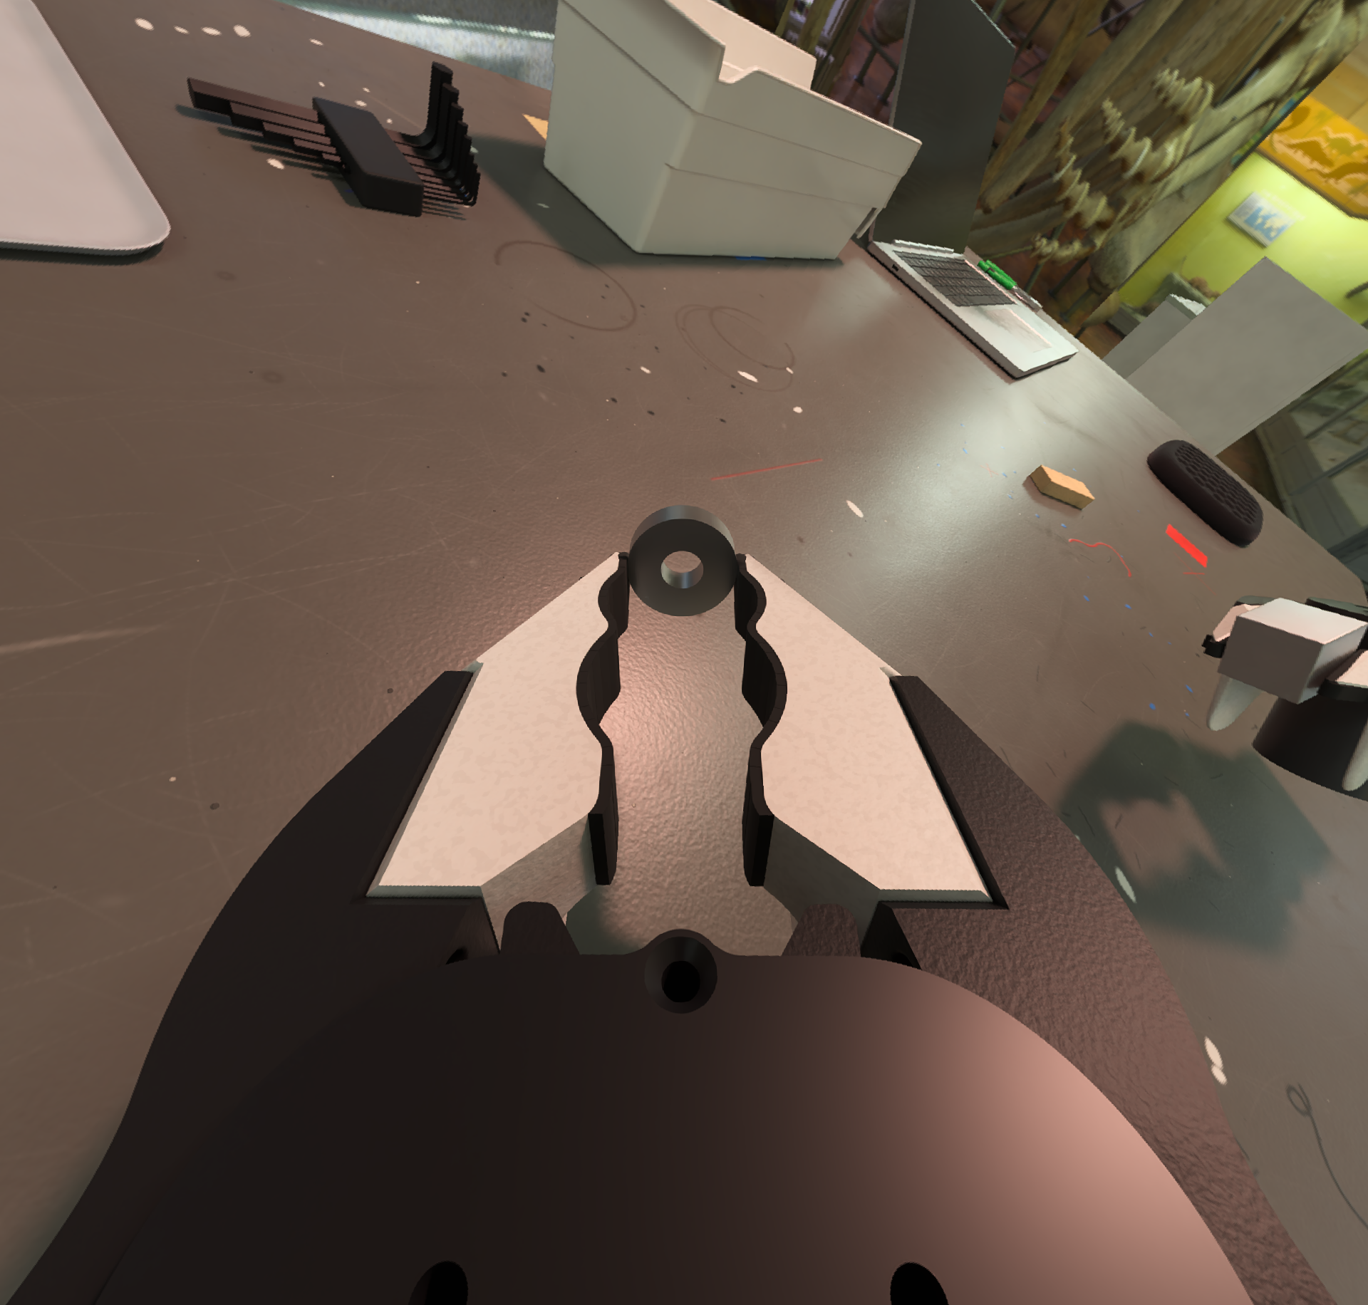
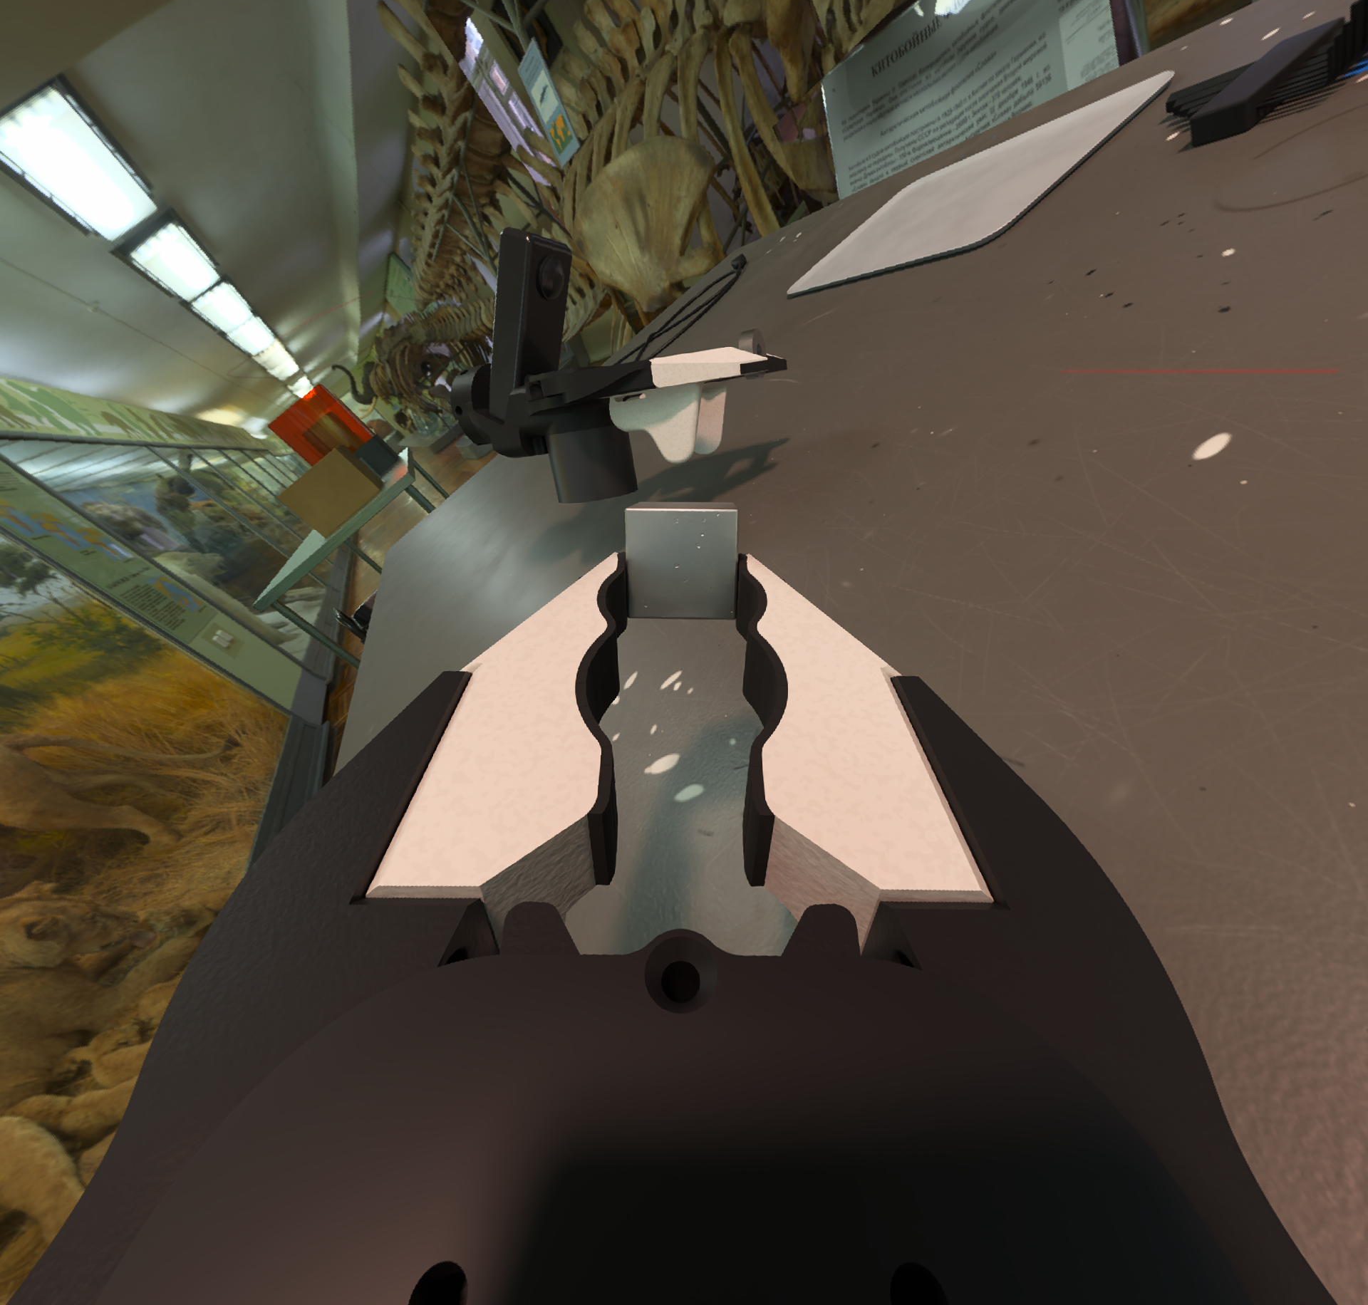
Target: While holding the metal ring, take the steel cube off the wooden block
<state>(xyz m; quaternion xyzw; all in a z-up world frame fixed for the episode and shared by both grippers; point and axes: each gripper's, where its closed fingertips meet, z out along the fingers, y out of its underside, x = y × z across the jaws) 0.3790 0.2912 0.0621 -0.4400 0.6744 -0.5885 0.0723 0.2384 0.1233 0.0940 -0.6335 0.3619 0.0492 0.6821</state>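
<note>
My left gripper (image 1: 681,566) is shut on the metal ring (image 1: 681,563), a dark grey washer-like disc held upright between the fingertips above the table. My right gripper (image 2: 681,566) is shut on the steel cube (image 2: 681,563), held clear above the table. The wooden block (image 1: 1062,486), small and tan, lies on the table at the right with nothing on it. It is out of the right wrist view. The right gripper (image 1: 1258,655) shows at the right edge of the left wrist view. The left gripper (image 2: 748,366) shows ahead in the right wrist view.
A white bin (image 1: 711,137), a black hex key set (image 1: 348,144), a white tray (image 1: 66,137) and an open laptop (image 1: 970,300) stand at the far side of the brown table (image 1: 370,455). A black oval object (image 1: 1203,492) lies by the right edge.
</note>
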